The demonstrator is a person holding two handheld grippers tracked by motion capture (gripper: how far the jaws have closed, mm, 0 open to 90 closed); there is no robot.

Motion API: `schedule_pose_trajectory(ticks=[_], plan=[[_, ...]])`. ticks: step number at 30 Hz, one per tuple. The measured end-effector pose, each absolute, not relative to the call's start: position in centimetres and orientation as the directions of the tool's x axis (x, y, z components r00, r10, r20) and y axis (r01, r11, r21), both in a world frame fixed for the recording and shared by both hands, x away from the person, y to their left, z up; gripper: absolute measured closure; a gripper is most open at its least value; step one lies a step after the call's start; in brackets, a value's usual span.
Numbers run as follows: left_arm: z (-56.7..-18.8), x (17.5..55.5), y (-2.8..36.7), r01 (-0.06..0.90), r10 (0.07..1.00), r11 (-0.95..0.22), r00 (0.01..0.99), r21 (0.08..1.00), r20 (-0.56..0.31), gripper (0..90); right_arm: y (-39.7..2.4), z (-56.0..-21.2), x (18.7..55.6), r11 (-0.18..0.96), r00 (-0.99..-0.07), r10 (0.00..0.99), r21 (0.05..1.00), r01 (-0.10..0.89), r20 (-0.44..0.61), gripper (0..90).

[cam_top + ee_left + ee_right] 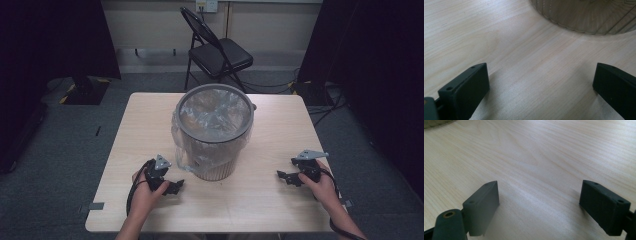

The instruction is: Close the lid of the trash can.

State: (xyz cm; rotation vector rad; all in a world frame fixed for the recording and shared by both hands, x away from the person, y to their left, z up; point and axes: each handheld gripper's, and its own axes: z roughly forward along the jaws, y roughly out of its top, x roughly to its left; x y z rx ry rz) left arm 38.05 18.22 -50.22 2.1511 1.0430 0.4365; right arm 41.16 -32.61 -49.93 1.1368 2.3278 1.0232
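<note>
Jaws on both grippers stand wide apart with nothing between them. From the high view, the left gripper [175, 187] rests on the pale wood surface [260, 200] at about 7 o'clock from the bin [214, 131], just beside its base, held in the person's left hand [145, 195]. The right gripper [283, 177] sits at about 4 o'clock from the bin, well apart from it, in the right hand [322, 187]. The bin is a ribbed round tub with a grey rim ring and a clear plastic liner [186, 150] hanging over its side; it stands upright near the middle of the surface. A black folding chair [220, 52] stands on the floor beyond, at 12 o'clock.

Left gripper view: the bin's ribbed lower wall [586, 17] meets the surface at 1 o'clock, near the open jaws but not touching them.

Right gripper view: bare wood grain lies between the jaws, and a sliver of the bin's base [435, 123] shows at 11 o'clock.
</note>
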Motion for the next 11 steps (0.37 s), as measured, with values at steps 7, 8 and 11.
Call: schedule_pose_trajectory(ticks=[7, 8, 11], plan=[[-50.22, 38.05, 18.22, 0.551, 0.785, -0.433, 0.620, 0.713, -0.002, 0.0, -32.54, -49.93, 41.13, 0.417, -0.613, 0.790, 0.736, 0.534, -0.003, 14.6], [-50.22, 38.05, 18.22, 0.550, 0.785, -0.434, 0.620, 0.713, -0.001, 0.0, -32.55, -49.93, 41.13, 0.417, -0.613, 0.790, 0.736, 0.534, -0.003, 14.6], [-50.22, 38.05, 18.22, 0.551, 0.785, -0.433, 0.619, 0.714, -0.001, 0.0, -32.54, -49.93, 41.13, 0.417, -0.613, 0.790, 0.736, 0.534, -0.003, 14.6]])
